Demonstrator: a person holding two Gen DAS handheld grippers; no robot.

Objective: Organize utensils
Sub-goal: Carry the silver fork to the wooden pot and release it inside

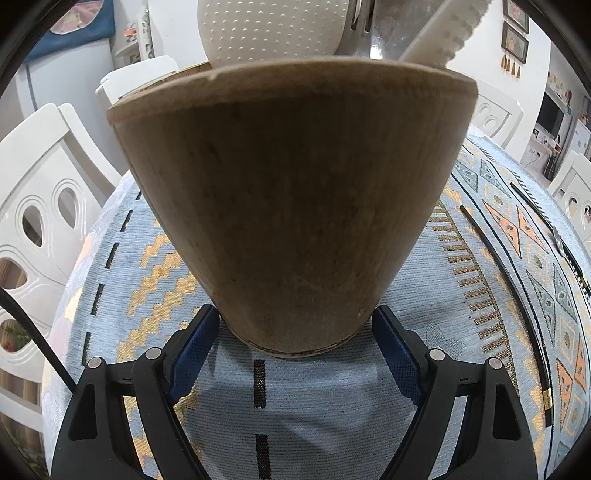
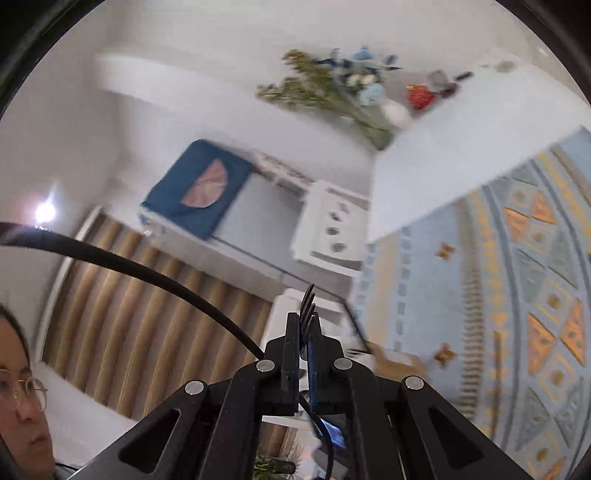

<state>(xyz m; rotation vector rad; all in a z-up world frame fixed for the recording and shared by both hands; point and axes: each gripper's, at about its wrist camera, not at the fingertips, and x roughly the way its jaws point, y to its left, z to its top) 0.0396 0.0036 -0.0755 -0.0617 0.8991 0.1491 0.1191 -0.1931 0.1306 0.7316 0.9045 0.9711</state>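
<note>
**A:** Left tongs (image 1: 295,328) first: jaws spread wide around the base of the holder (image 1: 291,206), blue pads (image 1: 195,343) on either flank. Left pad looks like it's touching the wood, right one I honestly can't tell, might be a sliver of gap. My guess is it's just bracing the holder on the cloth (image 1: 295,406) so it won't tip when stuff gets dropped in.

**B:** Makes sense, there's already a white spoon (image 1: 269,27) and a toothed server (image 1: 439,33) poking out the top. And the right side?

**A:** Right tongs (image 2: 304,325) are pressed tight together, pinching a fork (image 2: 307,299), tines sticking up past the tips. Picture's blurry, it's up over the table edge.

**B:** So the fork goes in the holder next, I'd bet.
</note>
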